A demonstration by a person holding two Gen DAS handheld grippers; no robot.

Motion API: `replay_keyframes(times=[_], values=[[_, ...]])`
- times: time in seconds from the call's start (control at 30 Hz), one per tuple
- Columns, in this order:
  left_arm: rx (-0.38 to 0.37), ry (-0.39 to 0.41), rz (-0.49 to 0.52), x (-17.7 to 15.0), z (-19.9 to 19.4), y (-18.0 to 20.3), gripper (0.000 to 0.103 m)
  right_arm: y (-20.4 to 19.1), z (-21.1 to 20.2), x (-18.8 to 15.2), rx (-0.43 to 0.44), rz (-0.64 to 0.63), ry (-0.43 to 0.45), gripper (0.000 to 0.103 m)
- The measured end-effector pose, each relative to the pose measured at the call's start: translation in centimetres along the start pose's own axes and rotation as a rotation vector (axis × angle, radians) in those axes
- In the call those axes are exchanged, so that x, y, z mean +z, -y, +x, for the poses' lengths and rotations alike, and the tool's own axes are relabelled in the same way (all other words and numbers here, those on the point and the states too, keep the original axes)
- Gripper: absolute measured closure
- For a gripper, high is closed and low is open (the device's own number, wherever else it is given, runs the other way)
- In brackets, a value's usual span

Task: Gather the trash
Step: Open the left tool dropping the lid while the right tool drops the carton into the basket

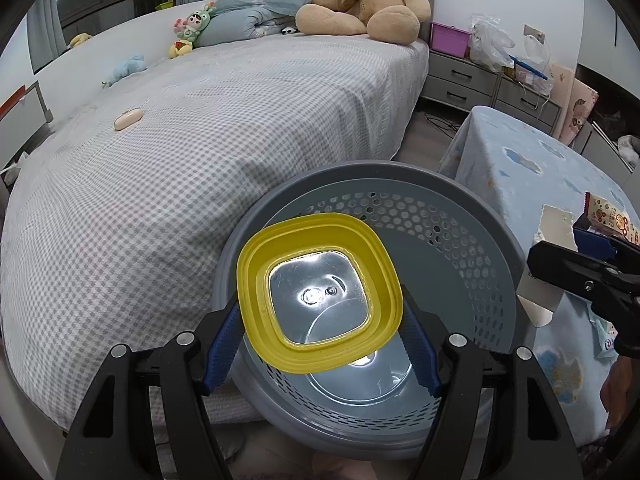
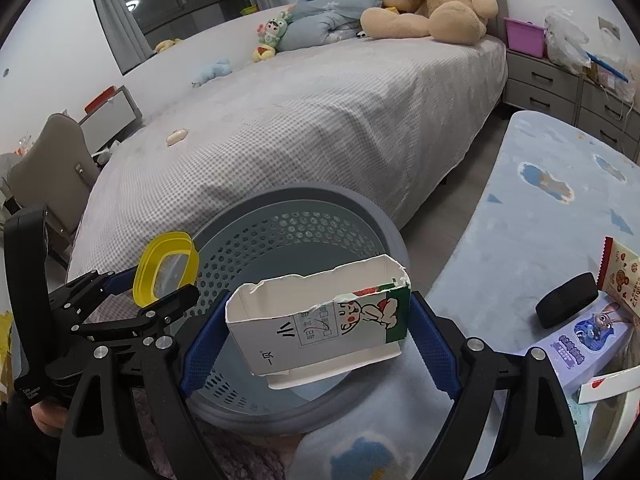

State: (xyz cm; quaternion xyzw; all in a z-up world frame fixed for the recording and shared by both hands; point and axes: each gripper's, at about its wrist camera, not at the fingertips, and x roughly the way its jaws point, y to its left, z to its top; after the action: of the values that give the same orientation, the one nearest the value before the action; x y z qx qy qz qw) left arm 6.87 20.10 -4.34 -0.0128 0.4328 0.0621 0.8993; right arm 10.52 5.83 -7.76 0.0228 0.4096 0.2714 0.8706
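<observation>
My left gripper [image 1: 320, 316] is shut on a yellow-rimmed clear plastic container [image 1: 320, 292] and holds it over the mouth of a grey perforated basket [image 1: 480, 280]. The container also shows in the right wrist view [image 2: 166, 268], as does the basket [image 2: 280, 232]. My right gripper [image 2: 316, 332] is shut on a torn white carton [image 2: 320, 328] with a cartoon print, held above the basket's near rim. The carton's edge shows in the left wrist view [image 1: 552, 224].
A bed with a grey checked sheet [image 1: 200, 160] lies left of and behind the basket. A low table with a light blue cloth [image 2: 540, 200] stands at the right, carrying a black case [image 2: 566, 300], a snack packet [image 2: 620, 276] and a purple box [image 2: 588, 340].
</observation>
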Motion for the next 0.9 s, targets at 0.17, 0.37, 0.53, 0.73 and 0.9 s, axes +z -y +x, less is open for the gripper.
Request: replay_keyframes(times=[0.17, 0.37, 0.53, 0.73, 0.9], values=[[0.005, 0.005, -0.007, 0.04, -0.15, -0.09, 0.033, -0.38, 0.62, 0.24, 0.006, -0.01, -0.006, 0.016], [0.018, 0.009, -0.013, 0.13, -0.34, -0.17, 0.031, -0.08, 0.3, 0.56, 0.019, 0.013, 0.008, 0.007], [0.026, 0.013, -0.019, 0.1, -0.42, -0.24, 0.027, -0.08, -0.06, 0.6, 0.006, 0.016, 0.014, 0.007], [0.026, 0.006, -0.036, 0.1, -0.34, -0.52, 0.027, -0.42, -0.07, 0.46, -0.002, 0.0, 0.015, 0.007], [0.027, 0.006, -0.036, 0.07, -0.32, -0.49, 0.027, -0.52, -0.02, 0.41, -0.003, -0.003, 0.014, 0.007]])
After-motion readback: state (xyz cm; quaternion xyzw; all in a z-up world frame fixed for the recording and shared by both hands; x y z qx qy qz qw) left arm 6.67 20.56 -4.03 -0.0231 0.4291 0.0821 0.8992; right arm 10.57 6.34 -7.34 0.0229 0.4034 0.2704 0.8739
